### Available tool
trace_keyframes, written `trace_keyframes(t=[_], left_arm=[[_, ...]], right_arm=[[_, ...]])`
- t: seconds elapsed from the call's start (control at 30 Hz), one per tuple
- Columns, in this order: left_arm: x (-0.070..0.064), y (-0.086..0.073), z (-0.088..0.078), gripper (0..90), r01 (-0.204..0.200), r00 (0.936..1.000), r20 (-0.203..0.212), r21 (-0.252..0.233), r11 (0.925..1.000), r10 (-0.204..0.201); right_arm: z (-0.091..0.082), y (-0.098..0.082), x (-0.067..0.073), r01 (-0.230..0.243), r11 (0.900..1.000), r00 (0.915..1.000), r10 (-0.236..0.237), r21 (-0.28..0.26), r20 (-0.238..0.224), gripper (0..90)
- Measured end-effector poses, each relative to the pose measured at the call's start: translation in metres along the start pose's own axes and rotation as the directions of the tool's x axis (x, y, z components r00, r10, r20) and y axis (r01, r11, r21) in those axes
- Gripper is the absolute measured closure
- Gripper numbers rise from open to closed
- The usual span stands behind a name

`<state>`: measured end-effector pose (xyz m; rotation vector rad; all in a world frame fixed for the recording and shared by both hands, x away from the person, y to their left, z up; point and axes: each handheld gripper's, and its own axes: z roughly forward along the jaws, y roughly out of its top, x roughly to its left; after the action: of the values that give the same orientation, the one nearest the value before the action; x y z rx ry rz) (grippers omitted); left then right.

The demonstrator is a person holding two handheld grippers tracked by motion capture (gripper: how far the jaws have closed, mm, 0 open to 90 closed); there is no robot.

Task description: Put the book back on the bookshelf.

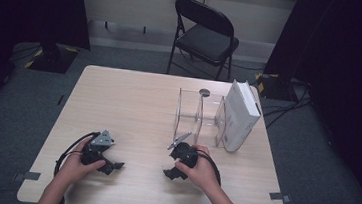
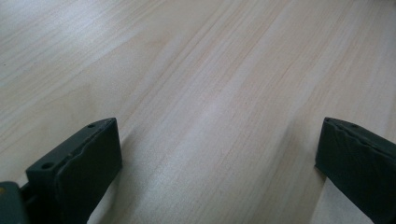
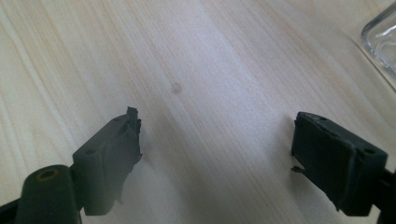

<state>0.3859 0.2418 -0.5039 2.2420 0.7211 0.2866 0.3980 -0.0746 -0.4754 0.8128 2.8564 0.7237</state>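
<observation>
On a light wooden table [image 1: 133,102] a person holds two black grippers low near the front edge. My left gripper [image 1: 115,166] rests at the front left, and in the left gripper view [image 2: 219,154] its jaws stand wide apart over bare wood. My right gripper [image 1: 168,173] sits at the front middle, just in front of a clear acrylic rack [image 1: 198,116]. Its jaws are open in the right gripper view [image 3: 217,140], with only tabletop between them. A corner of the clear rack [image 3: 380,39] shows at the upper right there.
A white book [image 1: 240,115] stands upright against the right side of the clear rack. A small dark disc [image 1: 204,91] lies behind the rack. A black folding chair [image 1: 203,34] stands beyond the table's far edge. Dark curtains hang on both sides.
</observation>
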Motion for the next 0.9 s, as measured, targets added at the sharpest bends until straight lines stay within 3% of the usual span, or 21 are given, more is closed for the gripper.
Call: trace_keyframes(t=[0.1, 0.17, 0.4, 0.5, 0.9], left_arm=[[0.001, 0.000, -0.001, 0.0, -0.013, 0.9999, 0.000, 0.010, 0.9999, 0.013], [0.000, 0.000, 0.000, 0.0, 0.000, 1.0000, 0.000, 0.000, 1.0000, 0.000], [0.001, 0.000, -0.001, 0.0, -0.013, 0.9999, -0.001, 0.010, 0.9999, 0.013], [0.000, 0.000, 0.000, 0.0, -0.005, 1.0000, 0.000, 0.004, 1.0000, 0.005], [0.001, 0.000, -0.001, 0.0, -0.013, 0.9999, 0.000, 0.010, 0.9999, 0.013]], right_arm=[[0.002, -0.004, 0.004, 0.040, 0.999, 0.9987, -0.040, -0.025, 0.032, 12.3], [0.003, -0.006, 0.005, 0.039, 0.998, 0.9987, -0.037, -0.047, 0.034, 11.8], [0.004, -0.013, 0.004, 0.039, 0.994, 0.9983, -0.034, -0.106, 0.047, 10.6], [0.006, -0.018, 0.003, 0.036, 0.986, 0.9985, -0.029, -0.162, 0.046, 10.3], [0.009, -0.035, 0.003, 0.017, 0.955, 0.9985, -0.001, -0.297, 0.054, 10.1]])
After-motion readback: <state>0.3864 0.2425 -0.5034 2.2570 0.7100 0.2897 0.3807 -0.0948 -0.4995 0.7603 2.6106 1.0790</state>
